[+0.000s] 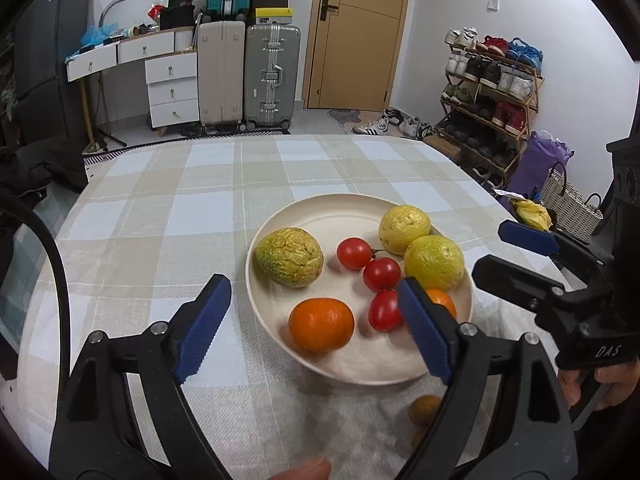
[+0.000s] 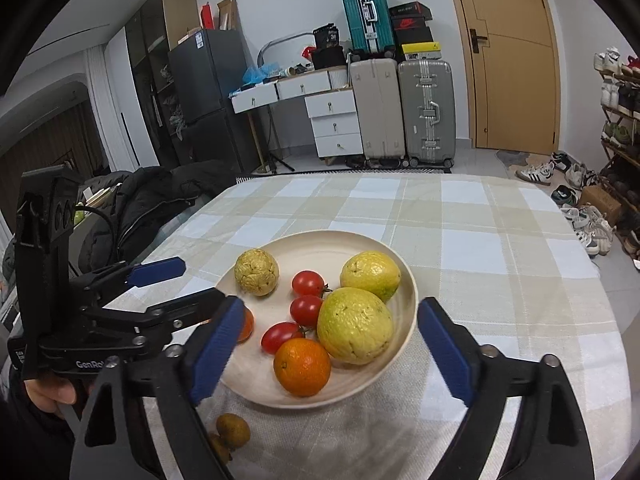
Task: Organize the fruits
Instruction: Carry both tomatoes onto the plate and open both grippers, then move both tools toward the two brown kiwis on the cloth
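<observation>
A cream plate (image 1: 320, 206) (image 2: 396, 272) sits on the checked tablecloth. It holds three yellow-green guavas (image 1: 290, 257) (image 2: 355, 325), three cherry tomatoes (image 1: 382, 274) (image 2: 306, 310) and two oranges (image 1: 321, 324) (image 2: 303, 367). My left gripper (image 1: 316, 332) is open and empty, its fingers either side of the plate's near left part. My right gripper (image 2: 332, 352) (image 1: 512, 256) is open and empty, just in front of the plate. Small brown longans (image 2: 233, 430) (image 1: 424, 410) lie on the cloth before the plate.
The table's (image 1: 160, 200) far edge drops to a tiled floor. Suitcases (image 1: 272, 76), white drawers (image 1: 172, 92) and a door stand behind it. A shoe rack (image 1: 492, 92) is at the right, a black coat (image 2: 160, 196) at the left edge.
</observation>
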